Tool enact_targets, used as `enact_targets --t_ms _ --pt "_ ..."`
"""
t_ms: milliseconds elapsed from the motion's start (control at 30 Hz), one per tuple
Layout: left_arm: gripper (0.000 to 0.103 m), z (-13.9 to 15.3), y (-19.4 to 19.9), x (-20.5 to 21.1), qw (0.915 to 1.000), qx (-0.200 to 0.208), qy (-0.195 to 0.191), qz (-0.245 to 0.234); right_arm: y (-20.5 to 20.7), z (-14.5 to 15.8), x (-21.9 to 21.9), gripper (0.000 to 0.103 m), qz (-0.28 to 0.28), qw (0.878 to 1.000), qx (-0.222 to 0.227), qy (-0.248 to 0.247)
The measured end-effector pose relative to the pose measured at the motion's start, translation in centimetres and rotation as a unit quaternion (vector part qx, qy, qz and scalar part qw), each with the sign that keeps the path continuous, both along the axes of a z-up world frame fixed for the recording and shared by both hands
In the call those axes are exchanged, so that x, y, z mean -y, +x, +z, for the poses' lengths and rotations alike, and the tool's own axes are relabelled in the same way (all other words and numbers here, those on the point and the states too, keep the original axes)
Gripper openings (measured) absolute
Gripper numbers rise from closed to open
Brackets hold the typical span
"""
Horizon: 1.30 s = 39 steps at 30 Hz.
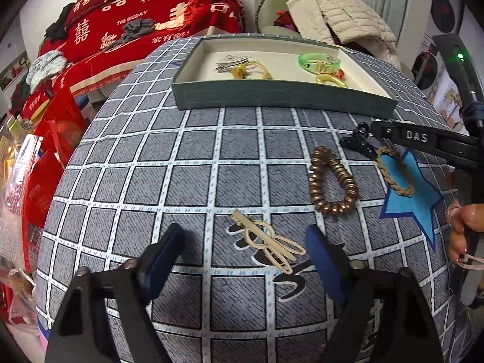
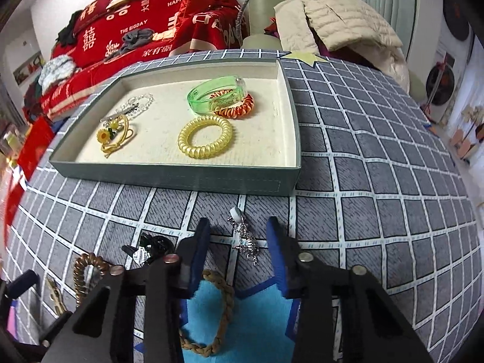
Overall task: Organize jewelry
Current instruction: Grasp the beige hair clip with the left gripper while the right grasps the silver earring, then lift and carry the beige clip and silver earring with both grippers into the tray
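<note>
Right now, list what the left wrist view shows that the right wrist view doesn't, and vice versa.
Left only: the cream hair clip between the open left hand-held gripper fingers.
Right only: the silver charm ahead of the right hand-held gripper.
Both: the tray, green bangle, yellow coil tie, brown coil tie, braided band.

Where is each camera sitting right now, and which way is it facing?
Left wrist: on the left hand-held gripper, angled down at the checked cloth; its open fingers flank a cream hair clip; the right hand-held gripper and a hand show at right.
Right wrist: on the right hand-held gripper, angled down toward the tray; its fingers straddle a silver charm without touching.
Shared: tray, brown coil tie, braided ring on the blue star.
</note>
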<state>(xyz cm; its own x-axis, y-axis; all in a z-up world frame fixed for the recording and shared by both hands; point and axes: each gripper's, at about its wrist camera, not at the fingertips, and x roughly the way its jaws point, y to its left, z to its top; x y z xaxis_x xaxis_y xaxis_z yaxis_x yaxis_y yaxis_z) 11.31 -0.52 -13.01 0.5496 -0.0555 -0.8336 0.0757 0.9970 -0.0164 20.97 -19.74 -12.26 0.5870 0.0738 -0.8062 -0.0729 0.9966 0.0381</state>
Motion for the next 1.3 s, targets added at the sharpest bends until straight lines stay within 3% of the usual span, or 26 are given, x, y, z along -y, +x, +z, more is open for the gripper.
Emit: enact_targets --t_ms 67,267,400,467,500,700,1000,1300 --pt "0.09 0.1 -0.1 0.2 1.0 0.0 0.0 -0.006 -0.2 0.1 0.1 0.016 0.0 1.0 0.001 0.003" --pt "0.076 0.3 -0.2 0.2 0.9999 -0.002 -0.002 -0.015 -0.7 0.5 0.7 0.011 -0.005 1.0 0.004 0.019" --pt "0.048 0.5 -0.2 0.0 0.9997 0.001 -0.006 -0.025 -1.5 1.2 0.9 0.011 -0.003 0.999 0.012 0.035" --pt "0.046 0.5 -0.2 -0.3 0.9994 0.001 -0.01 -0.033 -2.2 1.6 0.9 0.011 0.002 0.999 0.017 0.041" --pt "0.039 0.6 -0.2 -0.4 0.9992 0.003 -0.013 -0.037 -2.5 1.7 0.8 0.011 0.004 0.999 0.018 0.044" --pt "0.039 0.5 -0.3 -1.1 0.9977 0.001 -0.04 -0.054 -4.0 2.5 0.3 0.011 0.014 0.998 0.021 0.064" --pt "0.039 1.3 -0.5 -1.2 0.9966 0.009 -0.05 -0.065 -6.1 3.1 0.4 0.011 0.016 0.995 0.018 0.102" --pt "0.039 3.2 0.3 -2.1 0.9948 0.029 -0.064 -0.074 -6.7 3.6 0.7 0.011 0.009 0.994 0.016 0.103"
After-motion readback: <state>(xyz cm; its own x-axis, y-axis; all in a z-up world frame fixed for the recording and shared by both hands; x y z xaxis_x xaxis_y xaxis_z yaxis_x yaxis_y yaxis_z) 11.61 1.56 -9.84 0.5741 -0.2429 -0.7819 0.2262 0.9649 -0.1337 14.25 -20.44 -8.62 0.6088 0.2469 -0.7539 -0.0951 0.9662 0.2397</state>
